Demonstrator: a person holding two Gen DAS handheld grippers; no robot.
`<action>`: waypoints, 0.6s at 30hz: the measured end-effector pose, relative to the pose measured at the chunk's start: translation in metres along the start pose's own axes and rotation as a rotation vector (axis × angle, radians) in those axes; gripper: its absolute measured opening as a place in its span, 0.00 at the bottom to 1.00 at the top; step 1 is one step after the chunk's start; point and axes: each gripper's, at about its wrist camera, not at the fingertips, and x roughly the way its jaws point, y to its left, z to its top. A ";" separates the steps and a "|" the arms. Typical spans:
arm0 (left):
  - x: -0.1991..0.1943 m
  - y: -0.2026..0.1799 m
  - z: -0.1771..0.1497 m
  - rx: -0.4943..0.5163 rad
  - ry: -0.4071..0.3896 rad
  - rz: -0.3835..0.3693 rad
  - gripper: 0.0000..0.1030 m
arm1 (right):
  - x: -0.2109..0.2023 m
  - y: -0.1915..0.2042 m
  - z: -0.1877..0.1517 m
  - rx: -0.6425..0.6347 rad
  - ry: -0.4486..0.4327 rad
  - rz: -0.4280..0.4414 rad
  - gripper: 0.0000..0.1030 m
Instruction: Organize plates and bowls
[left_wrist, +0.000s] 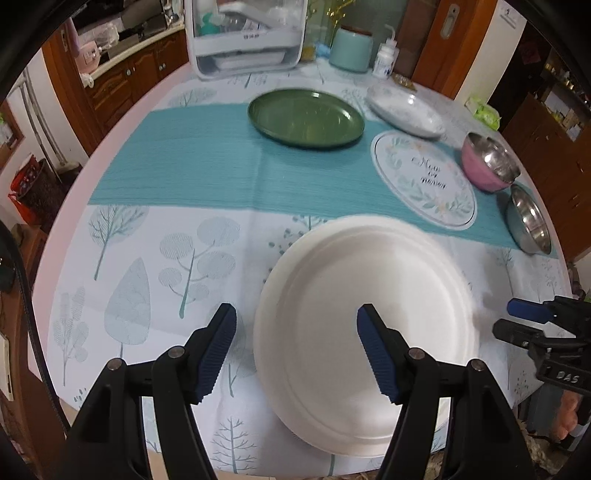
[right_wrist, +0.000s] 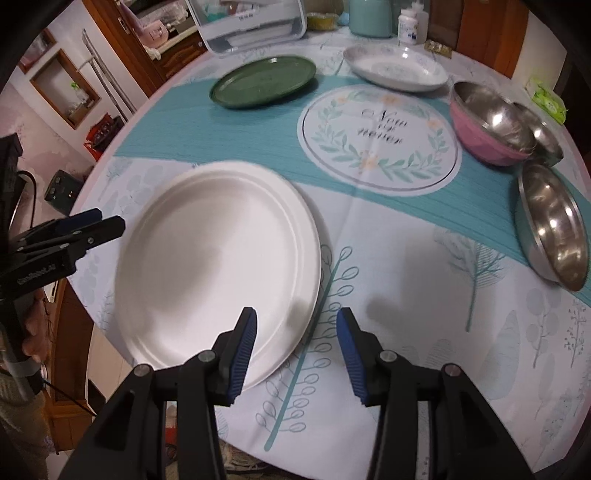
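Note:
A white plate (left_wrist: 365, 332) (right_wrist: 218, 273) lies on the table near the front edge. My left gripper (left_wrist: 297, 347) is open and empty, straddling the plate's left rim from above. My right gripper (right_wrist: 297, 350) is open and empty over the plate's right rim. A green plate (left_wrist: 306, 118) (right_wrist: 264, 81) and a pale oval dish (left_wrist: 404, 110) (right_wrist: 395, 68) lie further back. A pink bowl (left_wrist: 489, 160) (right_wrist: 491, 123) with a steel inside and a steel bowl (left_wrist: 530, 219) (right_wrist: 554, 225) sit at the right. Another steel bowl (right_wrist: 543, 133) sits behind the pink one.
A round floral placemat (left_wrist: 424, 177) (right_wrist: 380, 136) lies on a teal runner (left_wrist: 184, 162). A white dish rack box (left_wrist: 245, 37), a mint canister (left_wrist: 351, 48) and a white bottle (left_wrist: 384, 59) stand at the back. The round table's edge (left_wrist: 74, 206) curves close on the left.

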 end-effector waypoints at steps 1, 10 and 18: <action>-0.005 -0.002 0.001 0.004 -0.013 -0.006 0.65 | -0.007 0.000 0.001 0.003 -0.011 0.004 0.44; -0.038 -0.017 0.024 0.023 0.053 -0.061 0.65 | -0.091 0.003 0.022 -0.001 -0.173 -0.002 0.44; -0.101 -0.017 0.064 0.019 -0.089 0.019 0.67 | -0.167 0.015 0.053 -0.003 -0.322 -0.007 0.44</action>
